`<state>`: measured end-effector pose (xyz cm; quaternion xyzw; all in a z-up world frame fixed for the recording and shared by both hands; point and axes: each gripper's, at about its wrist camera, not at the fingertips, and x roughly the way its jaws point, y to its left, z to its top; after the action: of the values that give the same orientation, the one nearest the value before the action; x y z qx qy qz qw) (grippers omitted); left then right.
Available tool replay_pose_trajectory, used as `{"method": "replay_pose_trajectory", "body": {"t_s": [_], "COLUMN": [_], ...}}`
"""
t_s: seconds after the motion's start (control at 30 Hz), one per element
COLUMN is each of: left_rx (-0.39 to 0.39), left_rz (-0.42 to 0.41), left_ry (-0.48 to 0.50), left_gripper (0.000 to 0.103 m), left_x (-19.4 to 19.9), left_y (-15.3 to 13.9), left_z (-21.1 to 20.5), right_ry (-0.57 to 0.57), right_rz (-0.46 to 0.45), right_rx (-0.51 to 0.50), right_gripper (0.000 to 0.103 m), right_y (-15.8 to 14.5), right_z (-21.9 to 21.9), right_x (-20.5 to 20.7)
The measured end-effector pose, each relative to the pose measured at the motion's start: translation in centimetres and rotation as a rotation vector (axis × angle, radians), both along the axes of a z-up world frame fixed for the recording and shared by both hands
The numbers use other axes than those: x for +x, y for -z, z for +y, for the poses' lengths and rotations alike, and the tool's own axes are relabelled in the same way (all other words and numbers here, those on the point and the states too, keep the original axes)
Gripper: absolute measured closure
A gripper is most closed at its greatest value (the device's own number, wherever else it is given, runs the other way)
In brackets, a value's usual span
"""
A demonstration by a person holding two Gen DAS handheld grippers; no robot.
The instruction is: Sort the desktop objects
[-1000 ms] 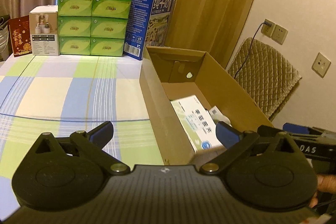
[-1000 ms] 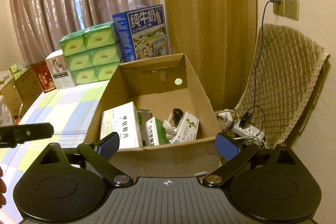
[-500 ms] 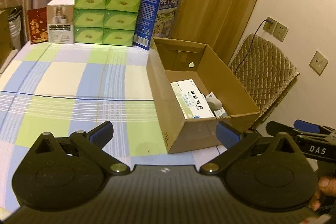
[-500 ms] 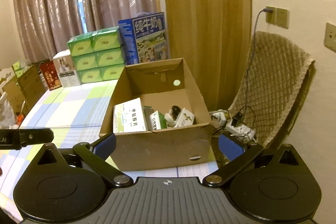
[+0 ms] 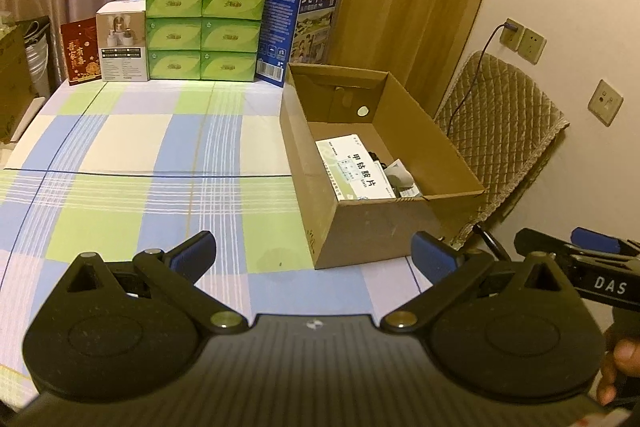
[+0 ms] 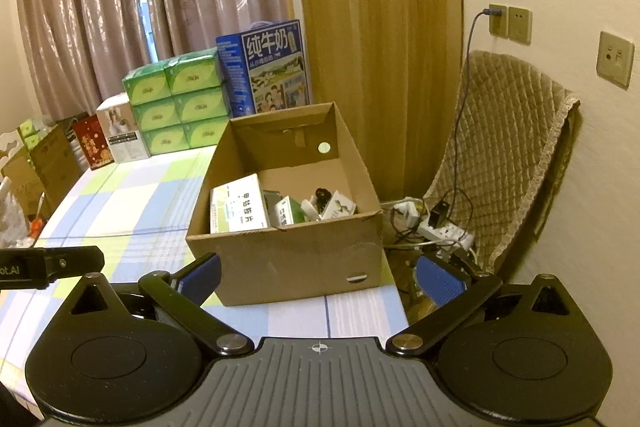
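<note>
Sorted items: white medicine carton (image 6: 239, 205) and small packs lie inside the open brown cardboard box (image 6: 286, 259) at the table's right edge.
Table (image 5: 132, 155): checked cloth bare in front.
Left tool (image 5: 314, 254): wide, empty.
Right tool (image 6: 318, 274): wide, empty.
Progress: sorting apparently finished.

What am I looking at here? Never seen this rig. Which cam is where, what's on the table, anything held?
No robot: a person holds two hand grippers, each with a fisheye camera looking along its fingers. One picture comes from the left gripper, the other from the right gripper. Both are open and hold nothing. On the checked tablecloth stands an open cardboard box with a white medicine box and small items inside. At the far edge stand green tissue packs and a blue milk carton.
</note>
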<state>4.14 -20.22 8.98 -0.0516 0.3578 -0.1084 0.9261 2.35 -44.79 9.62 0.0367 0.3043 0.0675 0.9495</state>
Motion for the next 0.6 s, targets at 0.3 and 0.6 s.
{"method": "replay_pose_trajectory", "body": {"t_s": [0.3,0.6], "left_rx": [0.003,0.014], "left_rz": [0.024,0.013], "left_ry": [-0.004,-0.012], "left_gripper": [0.001,0.001], "left_x": [0.09,0.06], "left_y": [0.55,0.62], "left_z": [-0.04,-0.06], "right_ry": [-0.01,-0.014], "right_rz": [0.013,0.02], "right_rx": [-0.011,-0.015], "right_gripper": [0.002,0.002], "right_y": [0.05,0.24], "right_z": [0.02,0.07], "right_x": [-0.16,-0.04]}}
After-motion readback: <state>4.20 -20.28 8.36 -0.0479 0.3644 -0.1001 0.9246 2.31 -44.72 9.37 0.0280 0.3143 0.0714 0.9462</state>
